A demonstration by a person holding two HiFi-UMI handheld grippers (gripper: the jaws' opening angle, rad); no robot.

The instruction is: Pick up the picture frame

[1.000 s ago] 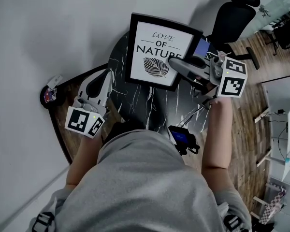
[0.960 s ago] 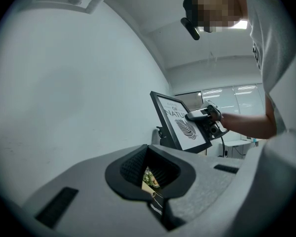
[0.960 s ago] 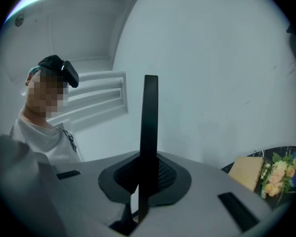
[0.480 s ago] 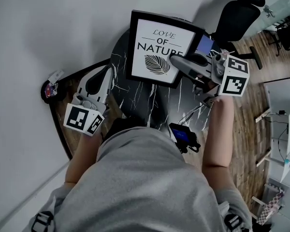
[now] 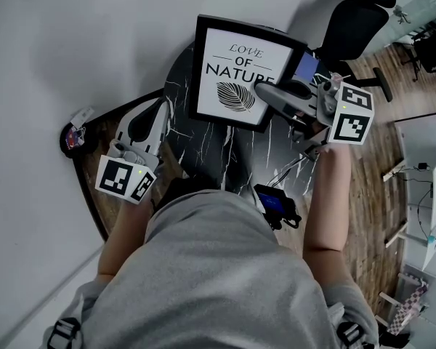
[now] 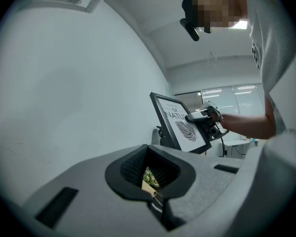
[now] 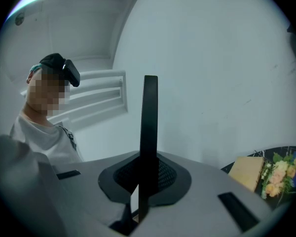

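Over the dark table (image 5: 203, 151), the picture frame (image 5: 236, 71) stood upright, long axis vertical, its right edge pinched in the right gripper's (image 5: 267, 91) narrow jaws; the left gripper (image 5: 154, 115), jaws together and empty, hung well apart leftward.

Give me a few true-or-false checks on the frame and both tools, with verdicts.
1. The right tool is shut on the frame. True.
2. The left tool also grips the frame. False: it holds nothing and sits apart from the frame, at the table's left side.
3. The frame's print shows a leaf under the words "LOVE OF NATURE". True.
4. The frame lies flat on the table. False: it stands upright, edge-on between the right tool's jaws.
5. A chair stands beyond the table. True.
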